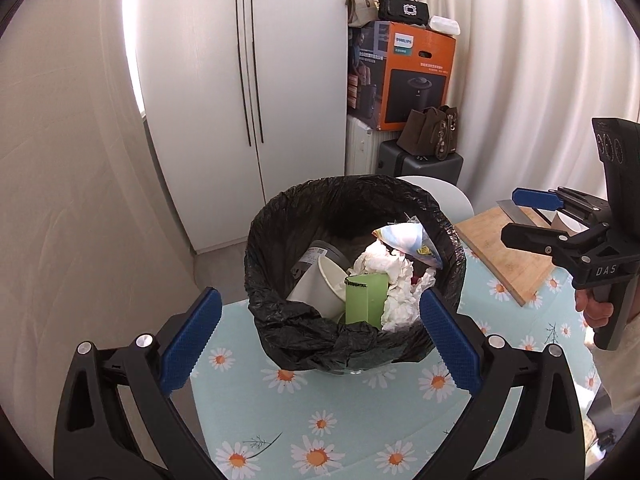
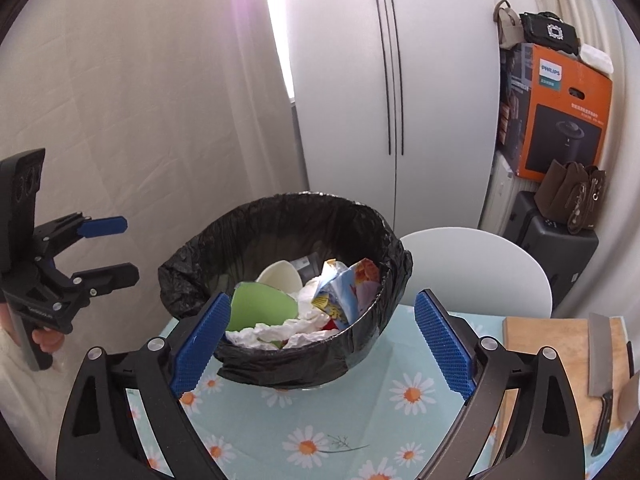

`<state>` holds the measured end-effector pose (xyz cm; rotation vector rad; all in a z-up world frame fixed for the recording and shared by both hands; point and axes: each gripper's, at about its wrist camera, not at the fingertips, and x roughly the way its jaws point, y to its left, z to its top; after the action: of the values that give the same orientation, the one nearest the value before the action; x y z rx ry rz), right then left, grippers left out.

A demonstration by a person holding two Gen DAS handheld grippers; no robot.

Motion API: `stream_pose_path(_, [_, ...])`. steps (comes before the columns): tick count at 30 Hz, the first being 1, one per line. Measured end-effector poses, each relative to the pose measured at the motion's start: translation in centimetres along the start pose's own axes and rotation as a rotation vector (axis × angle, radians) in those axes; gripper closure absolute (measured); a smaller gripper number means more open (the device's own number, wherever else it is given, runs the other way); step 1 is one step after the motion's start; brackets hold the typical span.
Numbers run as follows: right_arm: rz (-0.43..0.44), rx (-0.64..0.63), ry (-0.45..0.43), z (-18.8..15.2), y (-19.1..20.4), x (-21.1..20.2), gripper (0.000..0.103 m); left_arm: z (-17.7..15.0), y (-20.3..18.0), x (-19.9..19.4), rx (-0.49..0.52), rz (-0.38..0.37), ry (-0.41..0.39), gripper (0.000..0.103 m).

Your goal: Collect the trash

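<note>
While the trash bin [image 1: 354,276] sits on the daisy tablecloth [image 1: 320,420] holding tissues [image 1: 394,284], a cup [image 1: 326,286] and a wrapper [image 2: 346,292], my left gripper [image 1: 320,340] and right gripper [image 2: 320,340] hover before it, fingers apart, empty.

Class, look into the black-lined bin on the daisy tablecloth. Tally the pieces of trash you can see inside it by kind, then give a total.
Paper cup: 1
Green carton: 1
Snack wrapper: 1
Crumpled white tissue: 1 heap; separate pieces cannot be told apart
Grey labelled container: 1
Total: 5 visible kinds of item in the bin
</note>
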<state>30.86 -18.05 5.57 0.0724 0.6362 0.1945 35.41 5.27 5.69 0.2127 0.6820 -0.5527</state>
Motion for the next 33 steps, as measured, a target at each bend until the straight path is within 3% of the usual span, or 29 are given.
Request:
stream_pose_path(7, [0.004, -0.065, 0.004, -1.4, -0.7, -3.8, 0.011, -2.1, -1.9, -3.0, -0.108, 0.059, 0.029, 0.006])
stream_pose_path(12, [0.032, -0.079, 0.003, -3.0, -1.4, -6.5, 0.009, -4.1, -5.1, -5.6, -0.077, 0.173, 0.021, 0.006])
stream_pose_path(24, [0.071, -0.176, -0.001, -7.1, -1.3, -11.6, 0.008, -8.5, -12.2, -8.8, -0.123, 0.178, 0.023, 0.006])
stream_pose_path(33, [0.101, -0.158, -0.002, -8.6, -2.2, -13.9, 0.008, -9.1, -15.0, -10.2, -0.119, 0.205, 0.025, 0.006])
